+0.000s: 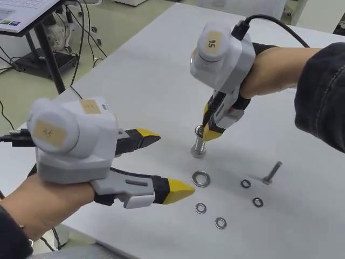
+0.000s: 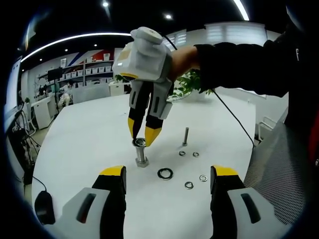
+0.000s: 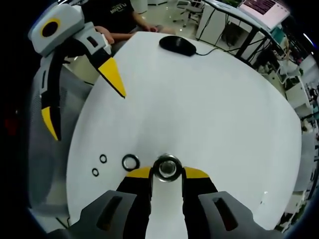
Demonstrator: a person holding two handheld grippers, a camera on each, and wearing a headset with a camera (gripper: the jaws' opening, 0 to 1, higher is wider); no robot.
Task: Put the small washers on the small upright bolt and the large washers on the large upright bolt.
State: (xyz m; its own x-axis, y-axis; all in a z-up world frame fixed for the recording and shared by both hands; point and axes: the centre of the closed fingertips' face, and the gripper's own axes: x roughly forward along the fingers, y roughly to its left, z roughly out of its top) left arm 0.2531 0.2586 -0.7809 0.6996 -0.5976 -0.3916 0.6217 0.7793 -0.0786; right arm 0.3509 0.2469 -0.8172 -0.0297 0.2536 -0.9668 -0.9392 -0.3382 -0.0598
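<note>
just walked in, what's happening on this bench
A person works with a gripper in each hand. The right gripper pinches a large washer at the top of the large upright bolt. The left gripper hovers open nearby. A second large washer, four small washers and the small bolt wait on the table.

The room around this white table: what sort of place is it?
Likely an open-plan office or lab: stocked shelves along the wall, ceiling strip lights, a laptop on a stand.
</note>
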